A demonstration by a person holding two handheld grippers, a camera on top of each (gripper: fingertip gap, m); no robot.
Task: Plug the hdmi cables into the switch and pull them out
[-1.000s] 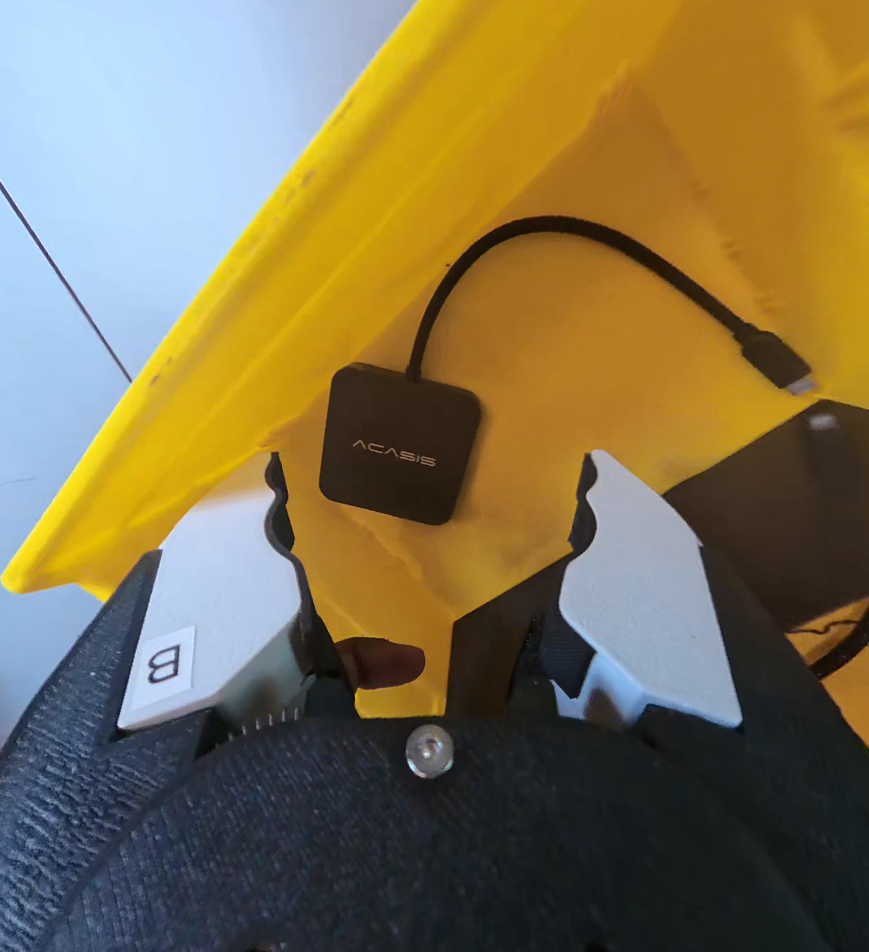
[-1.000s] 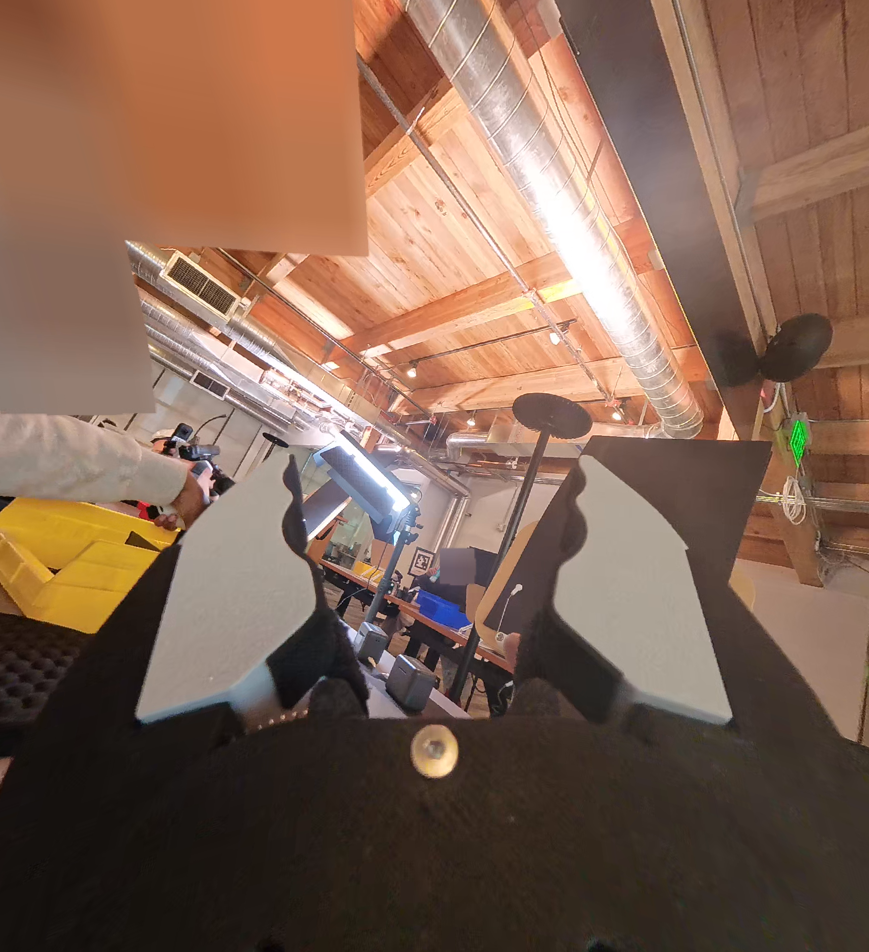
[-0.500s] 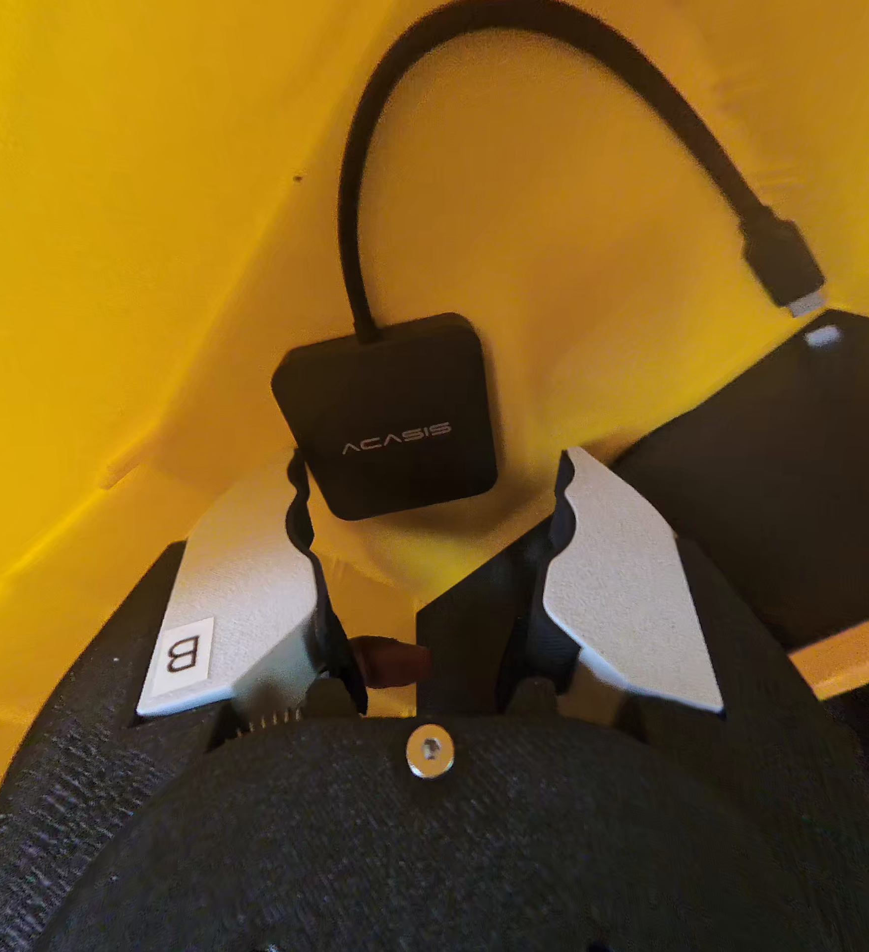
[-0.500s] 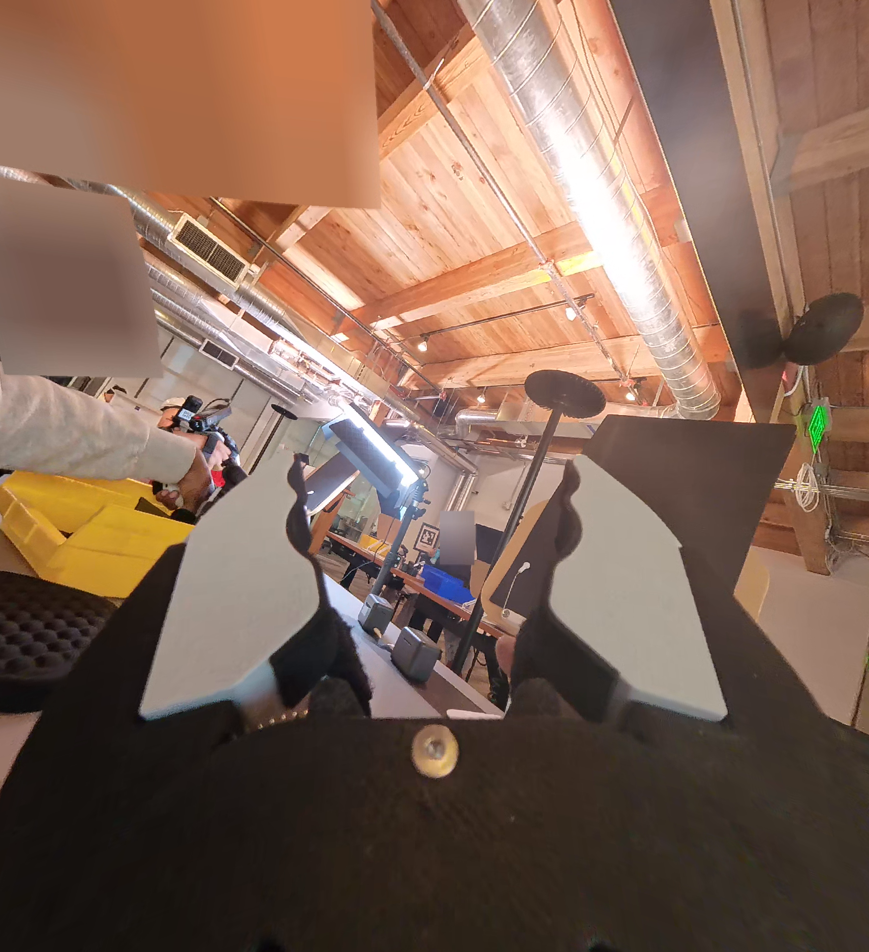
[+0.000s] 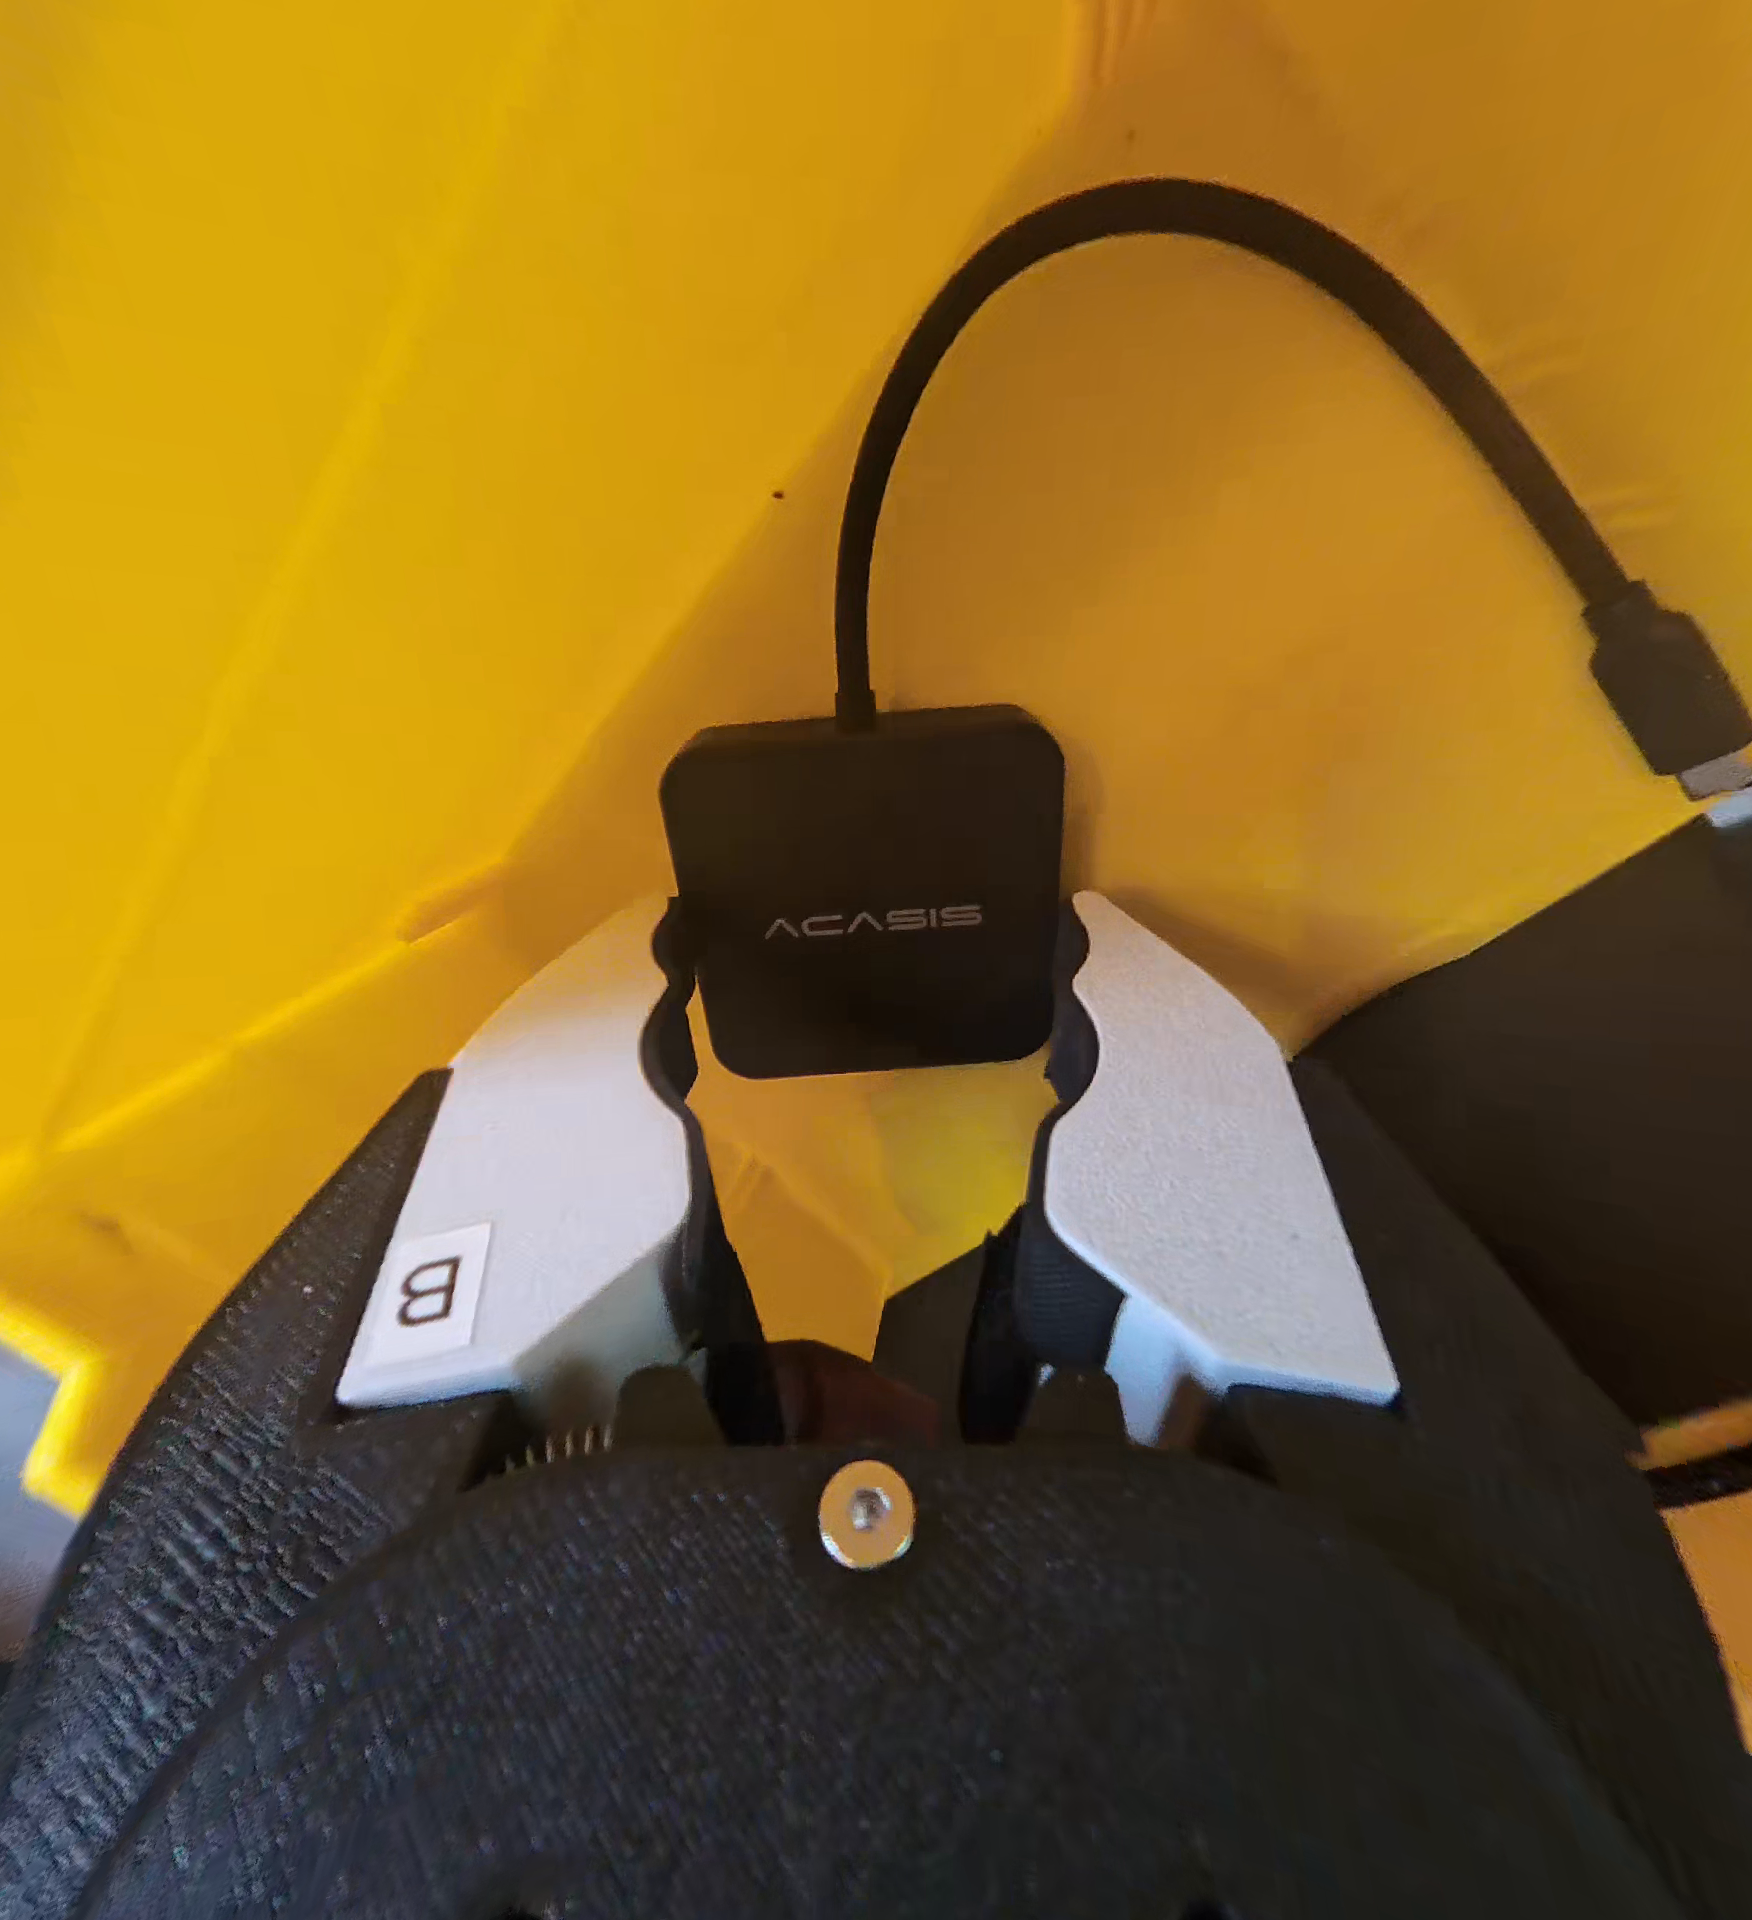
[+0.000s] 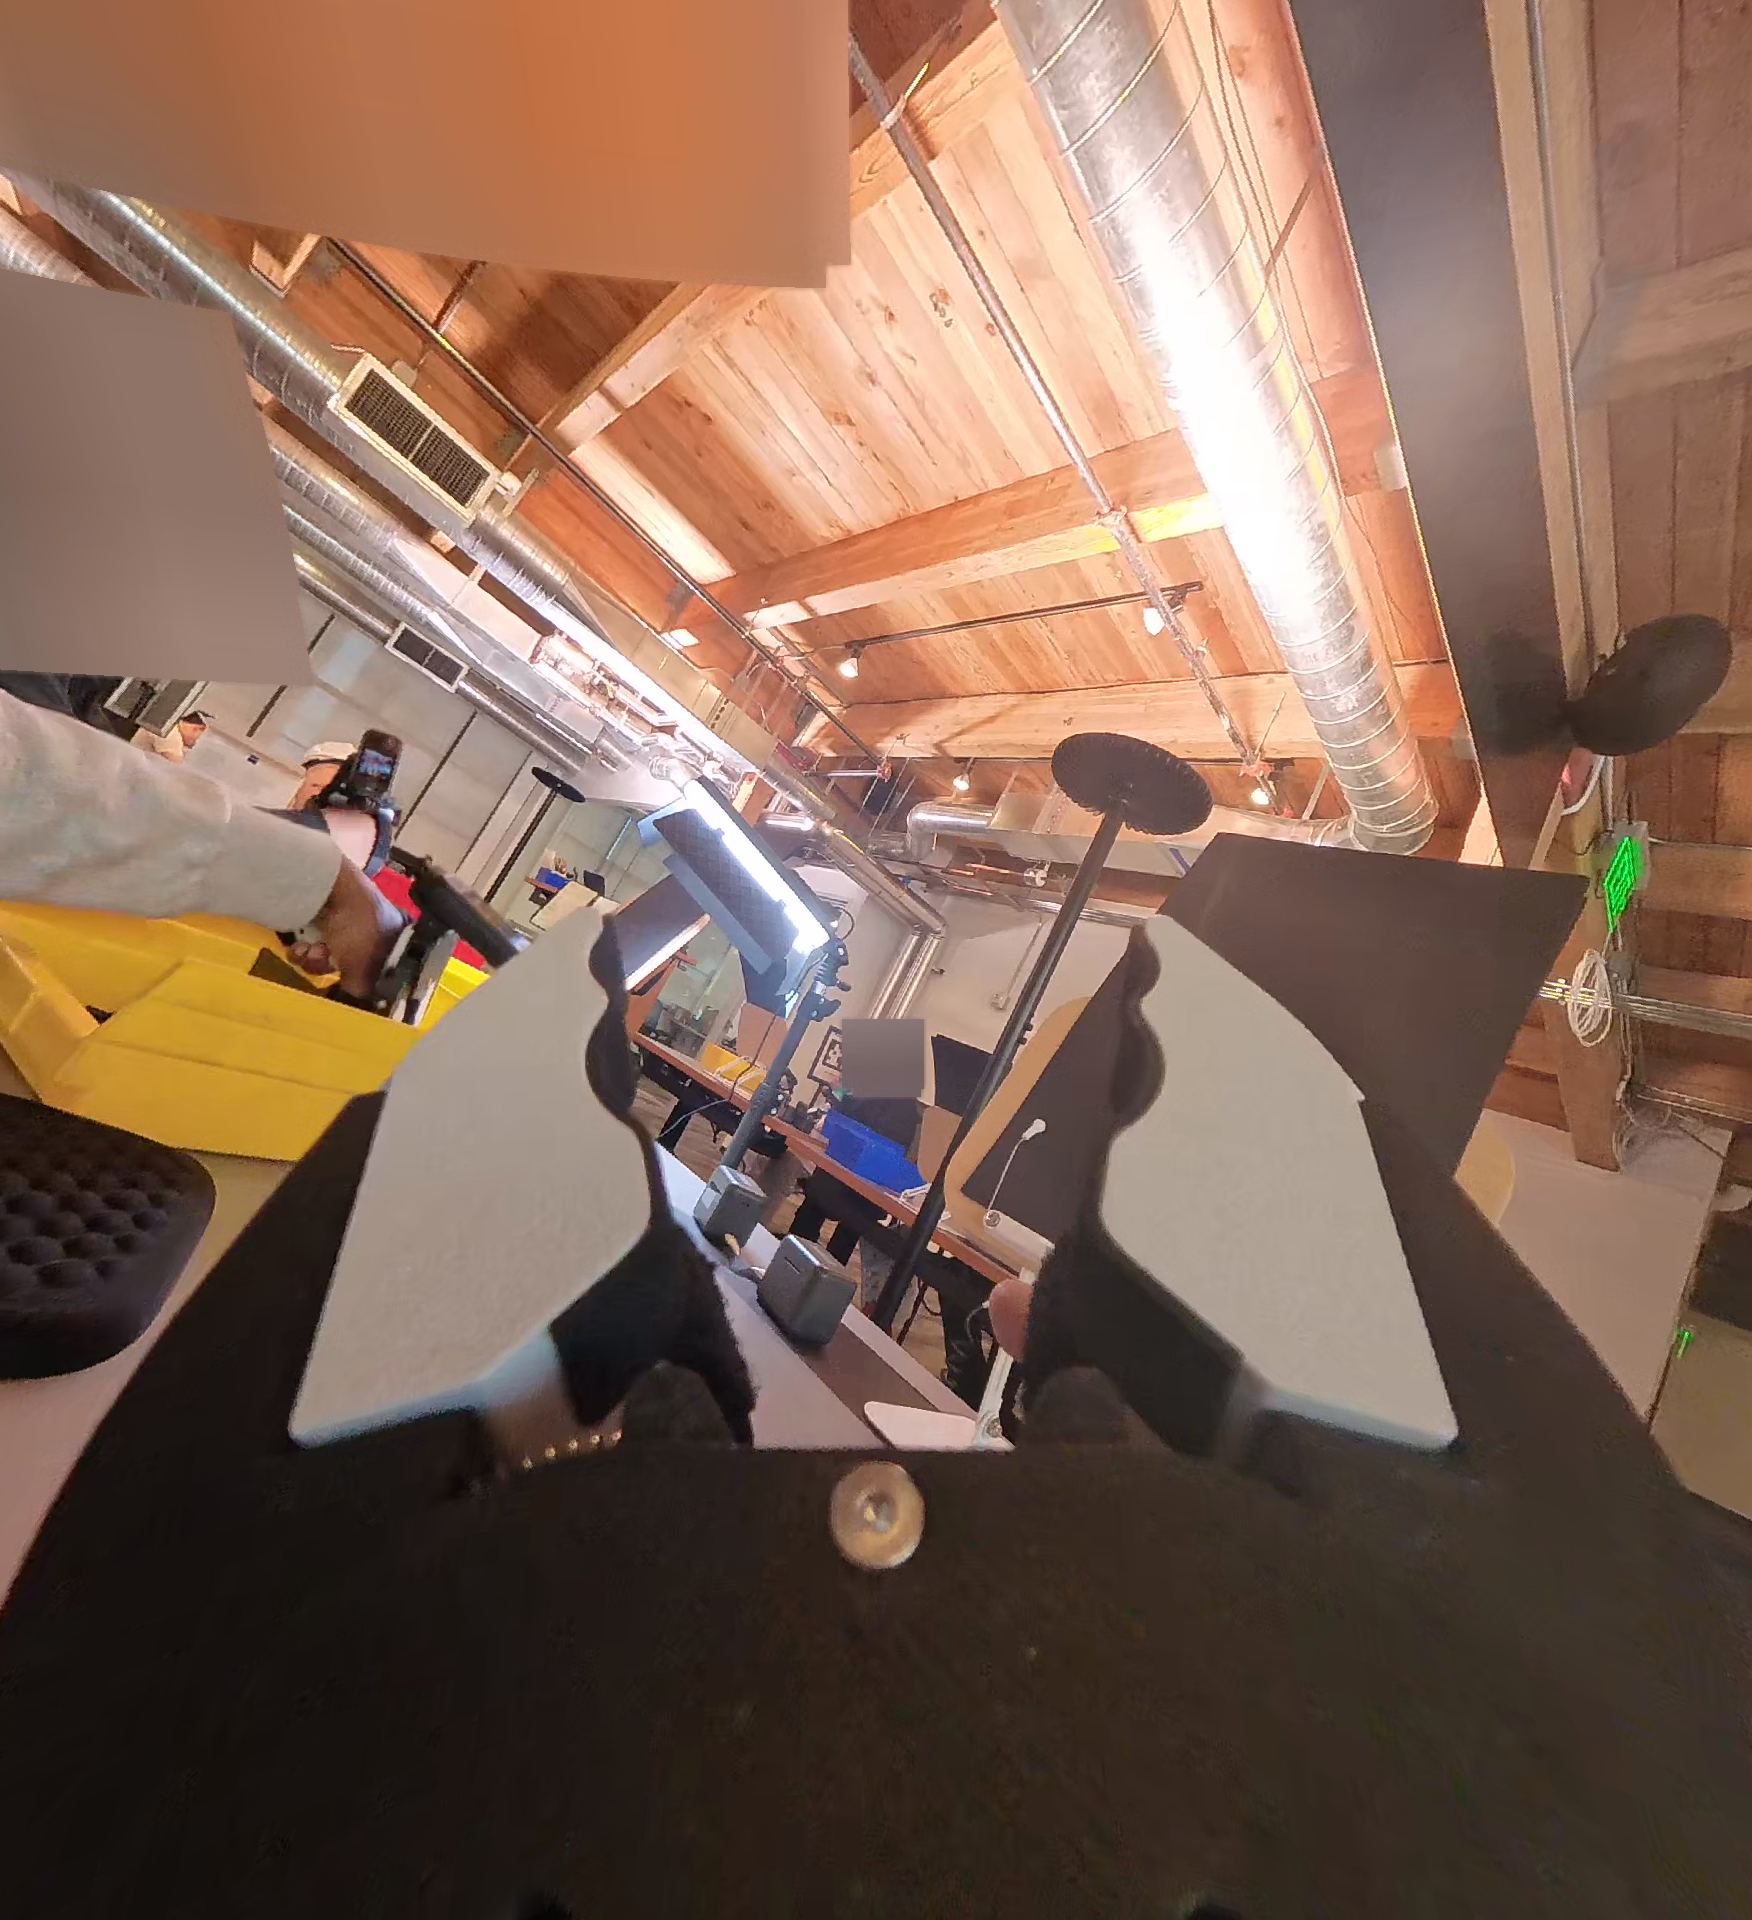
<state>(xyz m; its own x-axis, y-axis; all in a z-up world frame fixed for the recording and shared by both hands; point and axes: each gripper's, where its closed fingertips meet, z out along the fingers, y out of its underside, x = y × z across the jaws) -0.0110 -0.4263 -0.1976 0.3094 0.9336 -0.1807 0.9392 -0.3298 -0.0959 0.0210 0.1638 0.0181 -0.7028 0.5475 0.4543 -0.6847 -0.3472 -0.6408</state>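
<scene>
- Your left gripper (image 5: 867, 977) brackets the black switch (image 5: 864, 894), a finger (image 5: 581, 1091) at each of its side edges; whether they grip it cannot be told.
- The switch lies in the yellow bin (image 5: 332, 520), its short cable (image 5: 1142, 312) arching to a free plug (image 5: 1672, 696).
- Your right gripper (image 6: 877, 1049) points toward the ceiling (image 6: 955, 436), jaws apart and empty.
- In the right wrist view, the bin (image 6: 186, 1049) sits on the table beside a black pad (image 6: 30, 1226).
</scene>
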